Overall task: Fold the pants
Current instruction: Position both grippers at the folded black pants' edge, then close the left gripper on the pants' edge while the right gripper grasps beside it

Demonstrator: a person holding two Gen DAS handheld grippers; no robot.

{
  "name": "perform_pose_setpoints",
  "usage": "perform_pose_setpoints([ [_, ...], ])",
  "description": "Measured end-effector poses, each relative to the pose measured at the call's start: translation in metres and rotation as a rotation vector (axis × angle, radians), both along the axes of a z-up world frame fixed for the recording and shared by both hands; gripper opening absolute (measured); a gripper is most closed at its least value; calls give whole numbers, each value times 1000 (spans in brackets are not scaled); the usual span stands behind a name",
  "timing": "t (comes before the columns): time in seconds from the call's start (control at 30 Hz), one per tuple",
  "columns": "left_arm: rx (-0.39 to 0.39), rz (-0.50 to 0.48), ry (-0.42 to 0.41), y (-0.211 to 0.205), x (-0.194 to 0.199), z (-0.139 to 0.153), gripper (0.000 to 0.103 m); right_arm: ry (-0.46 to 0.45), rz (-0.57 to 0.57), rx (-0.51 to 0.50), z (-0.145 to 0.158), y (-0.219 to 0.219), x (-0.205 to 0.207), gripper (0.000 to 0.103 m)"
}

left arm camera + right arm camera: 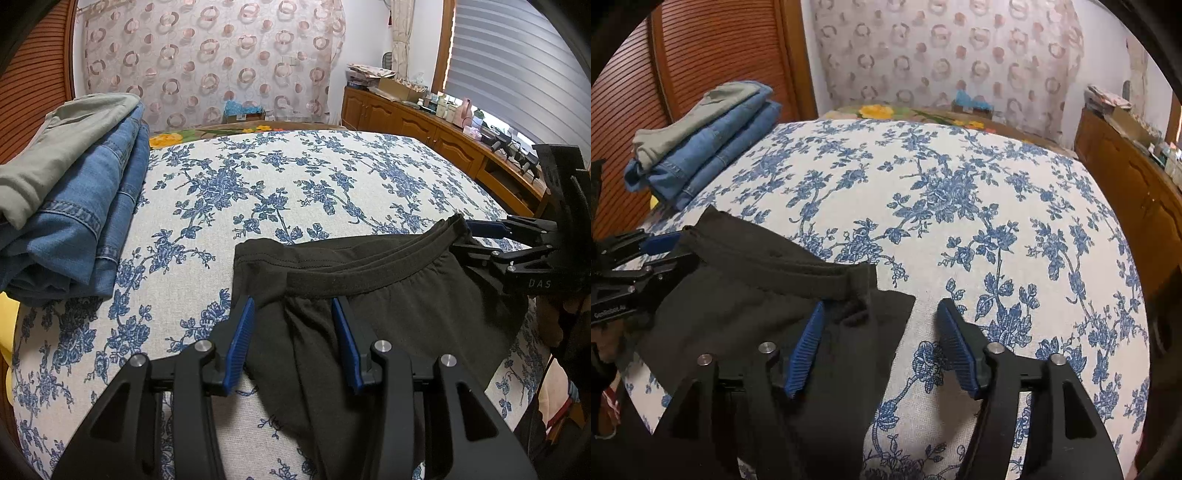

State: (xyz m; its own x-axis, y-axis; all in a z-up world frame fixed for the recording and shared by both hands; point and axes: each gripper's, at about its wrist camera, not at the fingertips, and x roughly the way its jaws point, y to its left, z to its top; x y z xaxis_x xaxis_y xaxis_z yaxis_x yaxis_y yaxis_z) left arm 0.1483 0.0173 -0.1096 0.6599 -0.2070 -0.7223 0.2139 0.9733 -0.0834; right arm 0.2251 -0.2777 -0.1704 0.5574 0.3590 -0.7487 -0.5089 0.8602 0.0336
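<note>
Black pants (388, 306) lie on the floral bedspread (258, 192), waistband toward the far side. My left gripper (293, 314) is open, its blue pads on either side of the waistband's left part. In the right wrist view the pants (757, 295) sit at the lower left. My right gripper (882, 317) is open, straddling the pants' right waist corner, left pad over the fabric, right pad over bare bedspread (997, 221). Each gripper shows from the side in the other's view, the right one (476, 236) and the left one (661, 247), at the waistband ends.
A stack of folded clothes, jeans under a grey-green garment (74, 184), lies at the bed's far left; it also shows in the right wrist view (701, 136). A wooden cabinet (424, 129) with clutter runs along the right. A slatted wooden door (701, 55) stands behind the stack.
</note>
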Motion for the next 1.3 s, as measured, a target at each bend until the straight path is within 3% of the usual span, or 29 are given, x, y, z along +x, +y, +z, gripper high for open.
perform_pose_setpoints([
  [0.13,5,-11,9,-1,0,1,43,-11,-2,-32,-2,6,0,75],
  [0.27,-14,-20,13,1,0,11,43,-9,-1,-26,-2,6,0,76],
  [0.43,16,-44,49,-1,13,9,44,-10,-2,-27,-3,5,0,76],
  [0.57,7,-43,58,0,21,3,52,-12,-2,-28,-3,5,0,76],
  [0.67,-16,-17,66,3,23,-1,65,-14,-2,-30,-3,5,0,76],
  [1.03,-54,-9,66,-4,27,-3,65,-13,-2,-29,-3,5,0,76],
  [1.13,-75,-15,75,2,28,-4,58,-13,-2,-29,-3,5,0,76],
  [1.3,-155,-52,105,8,25,-4,25,-12,-1,-27,-3,5,0,76],
])
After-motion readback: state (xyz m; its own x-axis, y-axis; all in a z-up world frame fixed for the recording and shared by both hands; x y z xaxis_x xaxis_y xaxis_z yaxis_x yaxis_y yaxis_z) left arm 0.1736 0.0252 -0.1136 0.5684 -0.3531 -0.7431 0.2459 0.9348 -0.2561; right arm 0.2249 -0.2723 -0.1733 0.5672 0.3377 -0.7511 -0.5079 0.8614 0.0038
